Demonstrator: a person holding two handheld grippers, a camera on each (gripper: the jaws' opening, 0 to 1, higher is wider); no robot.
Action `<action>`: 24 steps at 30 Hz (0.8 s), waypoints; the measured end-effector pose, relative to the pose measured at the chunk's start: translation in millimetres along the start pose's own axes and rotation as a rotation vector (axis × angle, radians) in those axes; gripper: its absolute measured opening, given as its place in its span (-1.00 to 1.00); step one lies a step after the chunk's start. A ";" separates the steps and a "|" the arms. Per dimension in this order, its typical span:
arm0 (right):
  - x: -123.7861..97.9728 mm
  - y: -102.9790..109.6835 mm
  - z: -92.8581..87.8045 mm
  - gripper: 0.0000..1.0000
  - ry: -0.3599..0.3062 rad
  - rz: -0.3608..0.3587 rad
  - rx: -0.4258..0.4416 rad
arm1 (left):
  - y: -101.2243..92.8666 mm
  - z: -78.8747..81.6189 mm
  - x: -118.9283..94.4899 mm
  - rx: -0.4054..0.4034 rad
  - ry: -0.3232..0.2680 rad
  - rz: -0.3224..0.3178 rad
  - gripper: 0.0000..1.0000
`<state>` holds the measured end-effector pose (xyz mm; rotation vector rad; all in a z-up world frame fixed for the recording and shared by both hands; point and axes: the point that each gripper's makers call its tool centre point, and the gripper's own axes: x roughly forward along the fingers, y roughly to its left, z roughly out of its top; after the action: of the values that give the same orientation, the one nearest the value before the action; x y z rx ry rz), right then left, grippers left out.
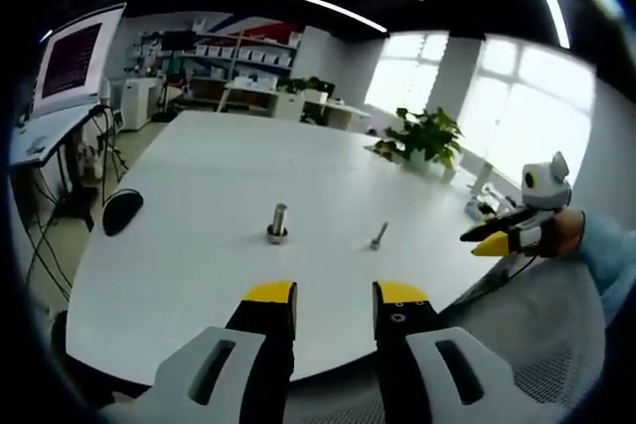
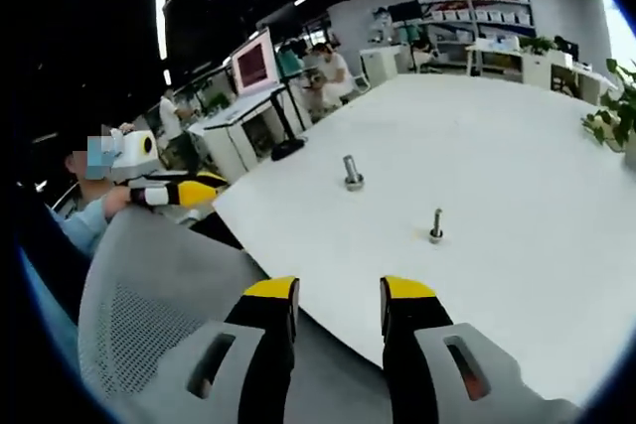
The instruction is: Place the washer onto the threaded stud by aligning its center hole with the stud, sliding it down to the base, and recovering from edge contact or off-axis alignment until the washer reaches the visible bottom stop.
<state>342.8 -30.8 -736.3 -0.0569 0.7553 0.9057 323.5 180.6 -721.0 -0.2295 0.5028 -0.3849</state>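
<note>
Resting on the white table [image 1: 199, 275], two metal pieces: at centre of the left gripper view a thick upright threaded stud [image 1: 277, 222] with a collar at its base, and to its right, well apart, a slimmer bolt [image 1: 380, 236]. Same pair in the right gripper view, stud [image 2: 352, 173] above and left of bolt [image 2: 435, 226]. Cannot pick out a separate washer. Left gripper [image 1: 334, 297] at bottom centre, jaws parted, nothing between them. Right gripper [image 2: 339, 293] likewise agape and empty. Black mouse [image 1: 122, 212] at left. Potted plant [image 1: 427, 136] upper right. Monitor [image 1: 70, 62] upper left, writing too blurred to read. Grey mesh chair [image 2: 149, 295] lower left.
</note>
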 end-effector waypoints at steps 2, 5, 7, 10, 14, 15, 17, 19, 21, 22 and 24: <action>2.9 -2.1 -4.1 -0.31 0.038 -0.005 -0.061 | 0.4 0.0 -0.4 0.001 -0.002 0.003 -0.43; 7.4 -7.0 -2.2 -0.31 0.050 -0.012 -0.112 | 0.2 -0.6 -0.5 0.001 0.002 0.004 -0.42; 7.8 -9.1 0.1 -0.31 0.039 -0.013 -0.112 | -1.2 -1.5 0.1 0.000 0.008 -0.004 -0.42; 5.3 -24.6 -0.7 -0.31 0.043 -0.072 -0.110 | -1.7 -0.2 0.3 -0.007 0.000 -0.005 -0.42; 6.0 -32.4 2.3 -0.31 0.036 -0.072 -0.113 | -3.6 0.7 0.8 -0.017 -0.005 -0.003 -0.41; 6.0 -33.9 2.1 -0.31 0.039 -0.071 -0.121 | -6.7 -1.5 1.6 -0.016 0.003 -0.004 -0.41; 2.6 -38.2 -0.6 -0.31 0.055 -0.098 -0.159 | -12.8 -5.3 1.6 -0.003 0.016 -0.006 -0.41; 0.4 -40.8 -4.4 -0.31 0.067 -0.101 -0.159 | -17.2 -7.4 1.4 0.007 0.022 -0.008 -0.42; -1.5 -39.3 -4.4 -0.31 0.058 -0.081 -0.127 | -18.9 -8.4 1.6 0.007 0.026 -0.007 -0.42; -1.8 -37.8 -2.3 -0.31 0.046 -0.074 -0.111 | -19.2 -8.7 1.6 0.008 0.028 -0.006 -0.42; -2.8 -39.9 1.2 -0.31 0.027 -0.077 -0.094 | -20.5 -10.5 1.0 0.010 0.033 -0.004 -0.42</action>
<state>371.5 -57.6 -744.1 -0.1805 0.7306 0.8678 312.7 160.4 -724.1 -0.2147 0.5332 -0.3954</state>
